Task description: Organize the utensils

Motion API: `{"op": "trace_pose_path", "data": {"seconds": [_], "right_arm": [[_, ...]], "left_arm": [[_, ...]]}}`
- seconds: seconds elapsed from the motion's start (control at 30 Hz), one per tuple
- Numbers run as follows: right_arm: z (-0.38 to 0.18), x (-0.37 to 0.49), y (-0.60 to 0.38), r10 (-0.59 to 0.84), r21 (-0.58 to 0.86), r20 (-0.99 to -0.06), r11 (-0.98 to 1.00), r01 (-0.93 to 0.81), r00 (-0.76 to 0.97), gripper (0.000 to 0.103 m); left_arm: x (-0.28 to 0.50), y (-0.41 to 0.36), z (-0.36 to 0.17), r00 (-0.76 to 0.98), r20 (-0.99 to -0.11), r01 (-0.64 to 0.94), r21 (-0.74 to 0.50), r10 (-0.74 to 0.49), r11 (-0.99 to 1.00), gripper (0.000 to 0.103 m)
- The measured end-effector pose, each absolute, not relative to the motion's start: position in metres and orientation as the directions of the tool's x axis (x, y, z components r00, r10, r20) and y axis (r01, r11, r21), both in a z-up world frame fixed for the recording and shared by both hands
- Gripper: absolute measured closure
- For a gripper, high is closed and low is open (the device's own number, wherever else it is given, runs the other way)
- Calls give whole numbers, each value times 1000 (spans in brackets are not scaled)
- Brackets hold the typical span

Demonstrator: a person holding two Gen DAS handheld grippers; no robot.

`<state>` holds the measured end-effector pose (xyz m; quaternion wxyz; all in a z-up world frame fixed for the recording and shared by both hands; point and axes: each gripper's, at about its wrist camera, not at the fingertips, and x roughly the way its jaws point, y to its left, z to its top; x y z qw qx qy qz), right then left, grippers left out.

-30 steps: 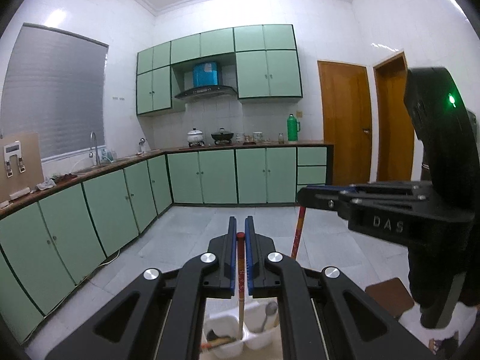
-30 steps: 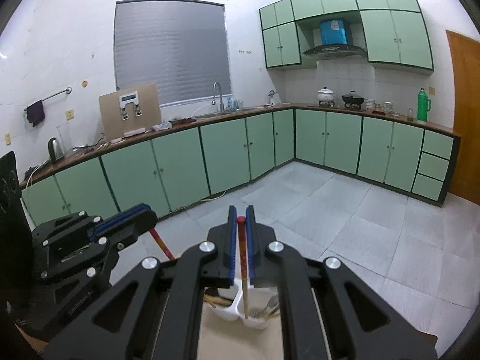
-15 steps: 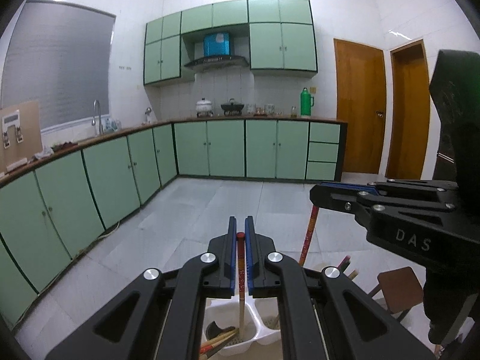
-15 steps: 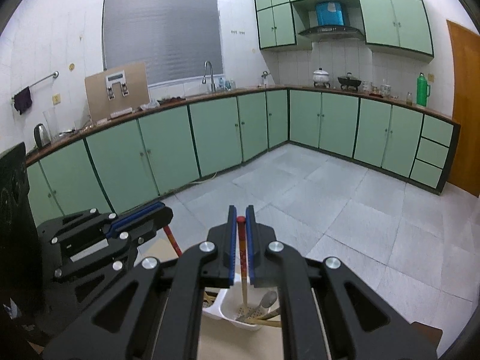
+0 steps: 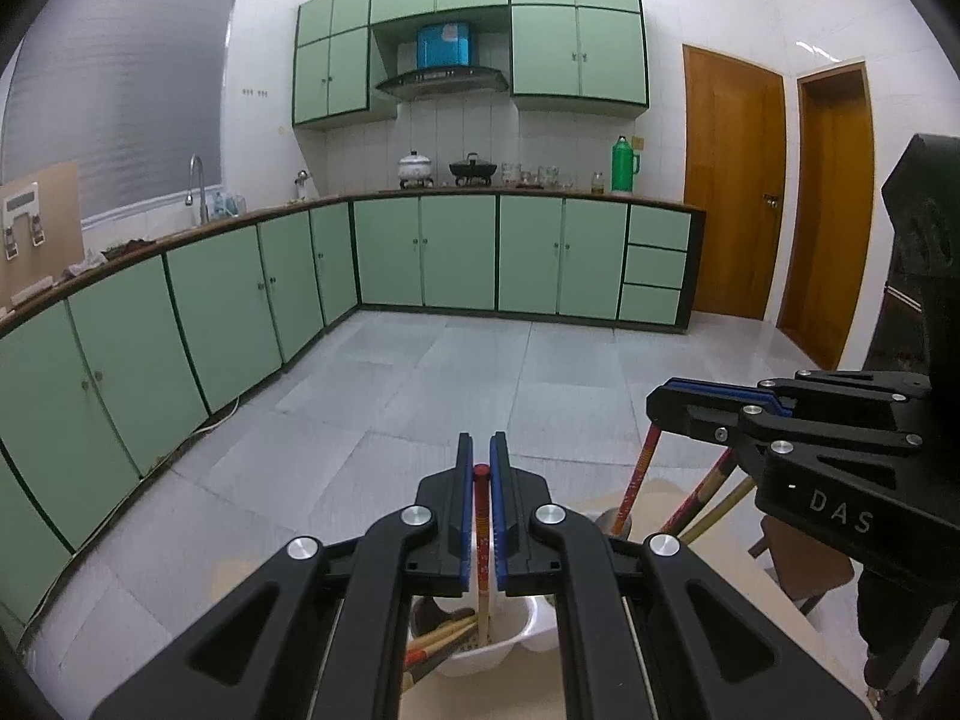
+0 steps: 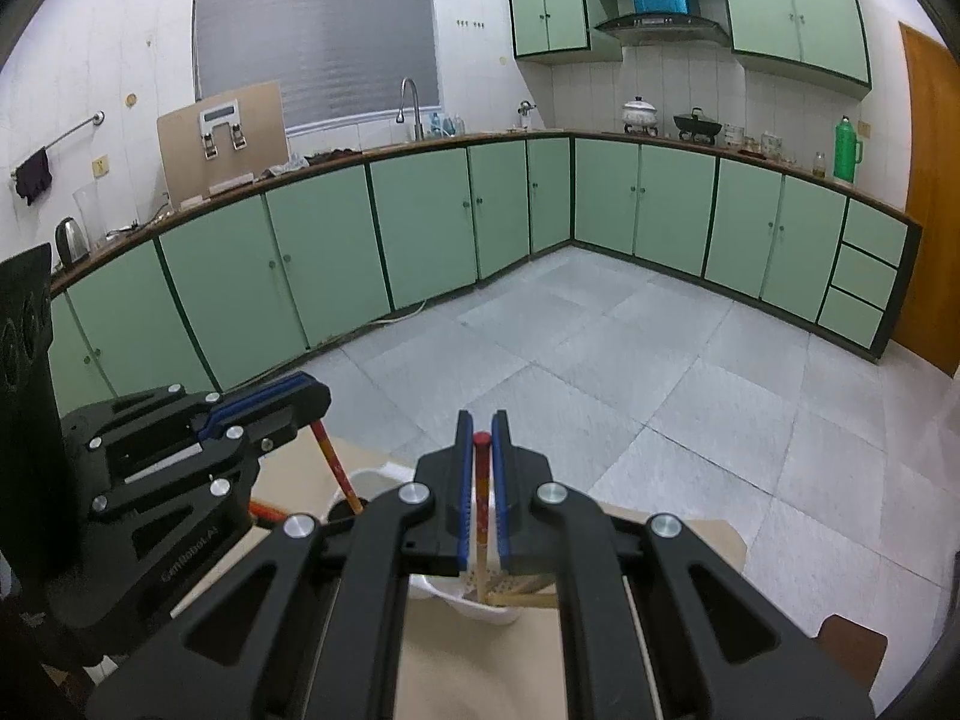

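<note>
My left gripper pinching a red-tipped chopstick upright, its lower end in the white utensil holder below, my right gripper likewise clamping another chopstick above that holder

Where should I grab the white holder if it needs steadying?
Pinch the white holder by its rim, coming straight down: the thin upright wall fits between two fingers. Pick a stretch with no utensils leaning. Left gripper must release its chopstick first.
</note>
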<state>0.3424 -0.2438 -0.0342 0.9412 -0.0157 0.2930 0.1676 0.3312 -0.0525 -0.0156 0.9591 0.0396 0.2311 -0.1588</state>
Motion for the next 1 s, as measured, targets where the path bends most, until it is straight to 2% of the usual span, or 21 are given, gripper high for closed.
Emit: {"op": "trace_pose_path", "data": {"seconds": [0.3, 0.33, 0.37, 0.4, 0.43, 0.6, 0.7, 0.77, 0.83, 0.93, 1.0], "right_arm": [[-36, 338, -250, 299, 78, -568, 947, -311, 767, 94], [-34, 337, -253, 300, 86, -565, 948, -307, 768, 90], [-32, 336, -255, 297, 92, -561, 950, -299, 773, 81], [-30, 334, -259, 290, 95, -554, 953, -287, 780, 76], [-28, 331, -261, 288, 98, -548, 954, -282, 785, 69], [-17, 317, -276, 281, 121, -521, 959, -256, 806, 60], [-13, 304, -288, 283, 147, -503, 959, -241, 817, 50], [-11, 292, -295, 273, 154, -489, 962, -227, 828, 36], [-10, 280, -301, 261, 150, -471, 965, -215, 843, 28], [-12, 261, -310, 247, 153, -457, 968, -198, 854, 17], [-15, 250, -316, 248, 164, -455, 967, -193, 855, 15]], "left_arm": [[326, -49, -17, 838, -471, 310, -7, -277, 951, 97], [325, -49, -16, 839, -469, 308, -9, -276, 951, 96], [324, -48, -14, 840, -467, 308, -12, -277, 951, 95], [323, -46, -13, 840, -466, 307, -13, -278, 952, 93], [321, -45, -10, 843, -461, 306, -14, -277, 952, 88], [304, -40, -3, 856, -445, 289, -8, -262, 957, 77], [292, -37, -1, 861, -435, 282, -19, -262, 959, 62], [279, -35, 0, 871, -421, 273, -9, -251, 962, 44], [265, -34, 0, 878, -413, 266, 2, -241, 964, 34], [246, -31, 0, 882, -406, 260, -5, -240, 966, 24], [231, -29, -3, 885, -404, 252, -9, -234, 968, 19]]}}
